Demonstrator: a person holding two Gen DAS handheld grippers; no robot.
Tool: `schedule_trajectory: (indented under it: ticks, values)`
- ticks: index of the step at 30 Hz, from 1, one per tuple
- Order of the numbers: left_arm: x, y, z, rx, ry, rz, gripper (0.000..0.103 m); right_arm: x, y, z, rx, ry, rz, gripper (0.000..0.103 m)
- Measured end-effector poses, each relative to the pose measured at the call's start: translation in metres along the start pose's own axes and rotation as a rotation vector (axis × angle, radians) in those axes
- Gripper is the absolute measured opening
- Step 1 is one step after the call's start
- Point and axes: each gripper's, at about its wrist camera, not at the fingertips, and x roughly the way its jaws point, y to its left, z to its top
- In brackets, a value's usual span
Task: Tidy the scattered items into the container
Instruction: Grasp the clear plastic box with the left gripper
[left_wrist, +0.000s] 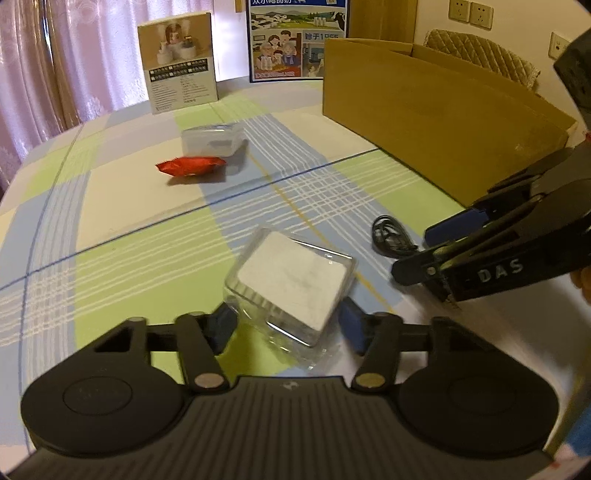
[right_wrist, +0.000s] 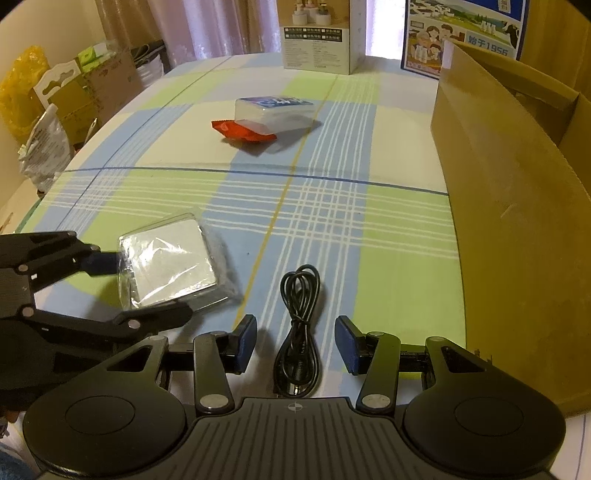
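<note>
While the left claw (left_wrist: 288, 325) straddles the clear packet (left_wrist: 291, 284) with its pads close at both sides, seemingly not yet pinching, the right claw (right_wrist: 295, 345) stands spread over the coiled cable (right_wrist: 299, 321), each apparently lined up for a pickup. The cardboard box (right_wrist: 517, 206) waits at three o'clock; a red wrapper (right_wrist: 242, 132) and tub (right_wrist: 275, 114) lie at twelve on the checked bench (right_wrist: 388, 221), before curtains.

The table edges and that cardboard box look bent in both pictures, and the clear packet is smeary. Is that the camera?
Yes: both wrist views are fisheye, bowing the cardboard box and tablecloth lines. Left wrist view: the clear packet is softly blurred. Right wrist view: glare streaks its plastic; dim warm light, soft shadow under the red wrapper.
</note>
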Motion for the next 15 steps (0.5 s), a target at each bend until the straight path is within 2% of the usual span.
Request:
schedule_trajectory:
  ticks: [5,15]
  values:
    - [-0.003,-0.007,-0.002,0.001,0.005,0.015,0.041,0.001,0.000,0.001,0.004,0.002,0.000,0.045]
    - [-0.012,-0.008,-0.010,-0.039,0.004,0.036,0.041,0.001,0.000,0.000,0.012,-0.001,0.003,0.045]
